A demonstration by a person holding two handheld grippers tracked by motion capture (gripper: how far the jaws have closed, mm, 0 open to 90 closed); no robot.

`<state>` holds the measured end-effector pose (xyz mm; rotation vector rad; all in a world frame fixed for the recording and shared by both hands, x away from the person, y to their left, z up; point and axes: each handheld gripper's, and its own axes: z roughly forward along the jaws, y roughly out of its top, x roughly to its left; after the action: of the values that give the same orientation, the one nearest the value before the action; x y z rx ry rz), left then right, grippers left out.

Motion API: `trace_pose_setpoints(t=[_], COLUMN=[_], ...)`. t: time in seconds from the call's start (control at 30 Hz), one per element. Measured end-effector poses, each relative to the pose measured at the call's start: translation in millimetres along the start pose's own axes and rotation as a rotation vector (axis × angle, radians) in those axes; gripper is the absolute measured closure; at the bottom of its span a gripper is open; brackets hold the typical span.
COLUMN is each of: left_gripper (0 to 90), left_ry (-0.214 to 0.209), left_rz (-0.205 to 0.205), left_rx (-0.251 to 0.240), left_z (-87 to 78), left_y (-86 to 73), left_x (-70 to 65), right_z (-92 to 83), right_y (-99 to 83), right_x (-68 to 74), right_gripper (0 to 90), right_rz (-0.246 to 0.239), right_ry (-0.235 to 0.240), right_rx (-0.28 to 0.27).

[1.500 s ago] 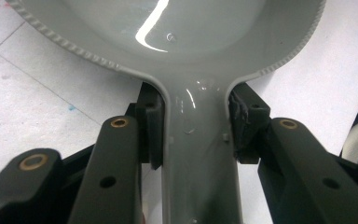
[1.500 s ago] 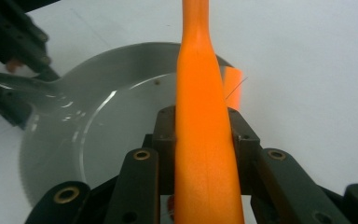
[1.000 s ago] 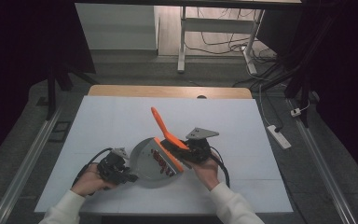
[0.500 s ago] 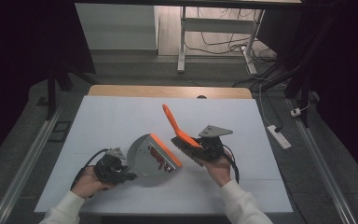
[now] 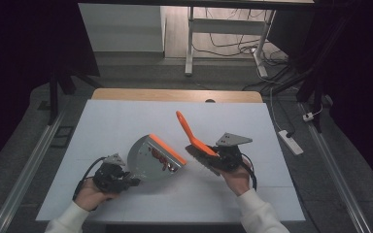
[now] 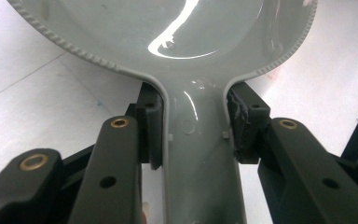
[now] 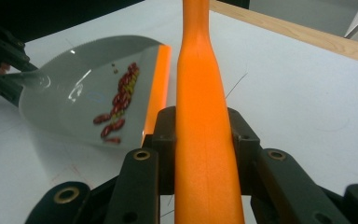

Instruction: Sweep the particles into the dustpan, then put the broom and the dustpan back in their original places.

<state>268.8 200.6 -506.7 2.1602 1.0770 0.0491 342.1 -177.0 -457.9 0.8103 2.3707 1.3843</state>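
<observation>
Nearest us, at the bottom of the high view, two white sleeves came in over the white table (image 5: 126, 121), each hand gripping a tool. Our left gripper (image 5: 126, 180) lay low at the near left, and in the left gripper view its black jaws were pressed against either side of the grey dustpan's handle (image 6: 198, 154), clamped on it just below where the handle widens into the pan. We could see the ridged rim of the dustpan (image 6: 168, 32) curving away above the jaws, its glossy inside catching a bright reflection.

Our right gripper (image 5: 212, 160) sat at the near right, a grey three-cornered plate on top of it. In the right gripper view its jaws were closed on the orange handle of the brush (image 7: 204, 140), which ran straight up between them. In the high view that handle rose tilted, up and away toward the far left, with the dark bristle head low beside the gripper.

Between the two grippers lay the dustpan (image 5: 148, 158), its orange lip (image 5: 167, 148) turned toward the brush and just beside it. A scatter of small red beans (image 7: 119, 100) rested inside the pan, most of them gathered along the orange lip.

Farther off, the table's wooden edge (image 5: 175, 94) ran along the back. Beyond it were a dark floor, loose cables and a white power strip (image 5: 289, 141) at the right.
</observation>
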Motion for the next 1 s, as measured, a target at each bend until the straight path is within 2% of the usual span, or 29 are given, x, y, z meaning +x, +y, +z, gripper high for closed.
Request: trace_pose_setpoints(t=[0.1, 0.2, 0.53, 1.0], left_gripper=[61.6, 61.6, 61.6, 61.6], left_ry=[0.017, 0.014, 0.043, 0.07], left_rz=[-0.03, -0.052, -0.087, -0.165], left_rx=[-0.024, -0.034, -0.064, -0.095], left_z=[-2.9, -3.9, -8.1, -11.4], left_y=[-2.6, -3.7, -7.5, -15.4], left_x=[-0.7, -0.4, 2.4, 7.4], right_z=[-6.1, -10.9, -21.2, -37.8], right_y=[-2.2, -4.9, -10.8, -27.6], right_x=[-2.3, -5.0, -11.9, -20.6], right_gripper=[70.0, 70.0, 69.9, 69.9], right_rz=[0.004, 0.005, 0.013, 0.033], right_ry=[0.0, -0.004, -0.02, -0.042], right_rx=[0.001, 0.005, 0.018, 0.059])
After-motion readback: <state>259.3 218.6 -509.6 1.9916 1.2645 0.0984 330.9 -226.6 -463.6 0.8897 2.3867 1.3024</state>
